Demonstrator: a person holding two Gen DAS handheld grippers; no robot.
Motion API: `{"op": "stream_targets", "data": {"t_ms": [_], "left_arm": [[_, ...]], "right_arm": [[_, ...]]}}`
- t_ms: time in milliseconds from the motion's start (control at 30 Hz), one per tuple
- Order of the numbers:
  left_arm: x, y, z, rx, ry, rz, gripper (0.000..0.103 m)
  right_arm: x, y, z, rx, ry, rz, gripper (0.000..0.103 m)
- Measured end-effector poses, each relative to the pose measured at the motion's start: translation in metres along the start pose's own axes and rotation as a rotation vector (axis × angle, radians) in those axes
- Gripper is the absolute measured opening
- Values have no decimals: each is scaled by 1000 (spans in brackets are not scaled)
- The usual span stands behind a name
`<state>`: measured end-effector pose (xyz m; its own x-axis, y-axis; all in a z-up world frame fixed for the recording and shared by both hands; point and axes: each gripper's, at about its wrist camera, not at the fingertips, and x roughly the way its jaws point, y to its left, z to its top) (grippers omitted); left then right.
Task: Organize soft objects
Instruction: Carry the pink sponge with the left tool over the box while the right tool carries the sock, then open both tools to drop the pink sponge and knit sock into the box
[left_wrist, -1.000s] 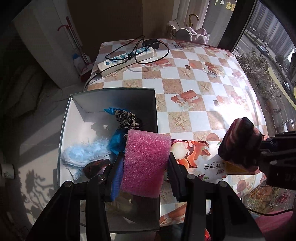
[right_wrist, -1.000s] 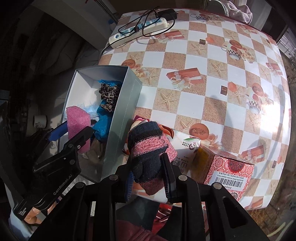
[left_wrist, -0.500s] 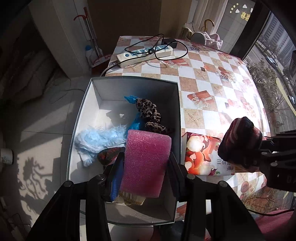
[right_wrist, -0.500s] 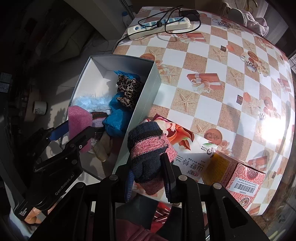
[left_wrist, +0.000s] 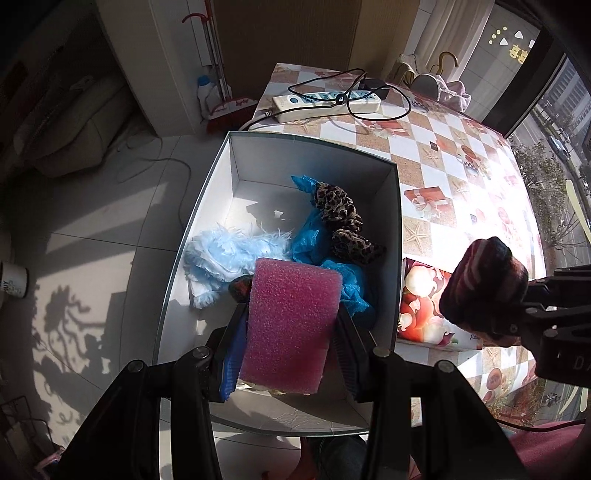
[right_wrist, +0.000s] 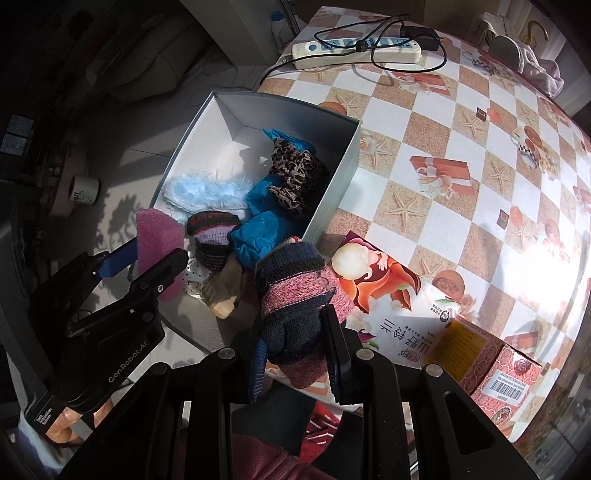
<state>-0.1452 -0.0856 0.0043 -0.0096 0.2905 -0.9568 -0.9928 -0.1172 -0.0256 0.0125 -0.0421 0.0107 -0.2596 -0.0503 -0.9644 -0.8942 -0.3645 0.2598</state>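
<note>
My left gripper (left_wrist: 290, 328) is shut on a pink foam sponge (left_wrist: 291, 325) and holds it over the near end of the grey box (left_wrist: 314, 147). The sponge also shows in the right wrist view (right_wrist: 159, 236). My right gripper (right_wrist: 297, 332) is shut on a dark blue and pink knitted glove (right_wrist: 299, 299), held above the box's right wall (right_wrist: 332, 195); the glove also shows in the left wrist view (left_wrist: 484, 284). In the box lie a light blue fluffy cloth (left_wrist: 229, 254), blue fabric (left_wrist: 314, 236), a leopard-print scrunchie (left_wrist: 343, 225) and another knitted glove (right_wrist: 212, 236).
The box sits at the left edge of a checkered table (right_wrist: 461, 122). A flat printed packet (right_wrist: 391, 295) and a red carton (right_wrist: 498, 365) lie right of the box. A white power strip with black cables (left_wrist: 328, 103) lies at the far end. Tiled floor (left_wrist: 92, 258) lies to the left.
My left gripper has carried the pink sponge leftward, from over the box's right wall to over the box interior. My right gripper with the glove has stayed beside the box.
</note>
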Motion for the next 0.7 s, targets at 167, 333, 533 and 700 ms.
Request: {"op": "stream_targets", "data": {"t_ms": [167, 333, 533, 700], "left_arm": [[5, 7, -6, -22, 21, 5, 48], [7, 14, -11, -44, 33, 7, 48], [9, 19, -15, -59, 46, 8, 48], [9, 23, -18, -72, 53, 9, 48]], "right_arm": [[6, 8, 0, -22, 19, 0, 28], [10, 16, 1, -51, 30, -1, 28], [14, 28, 5, -89, 41, -10, 28], [16, 39, 10, -114, 42, -7, 28]]}}
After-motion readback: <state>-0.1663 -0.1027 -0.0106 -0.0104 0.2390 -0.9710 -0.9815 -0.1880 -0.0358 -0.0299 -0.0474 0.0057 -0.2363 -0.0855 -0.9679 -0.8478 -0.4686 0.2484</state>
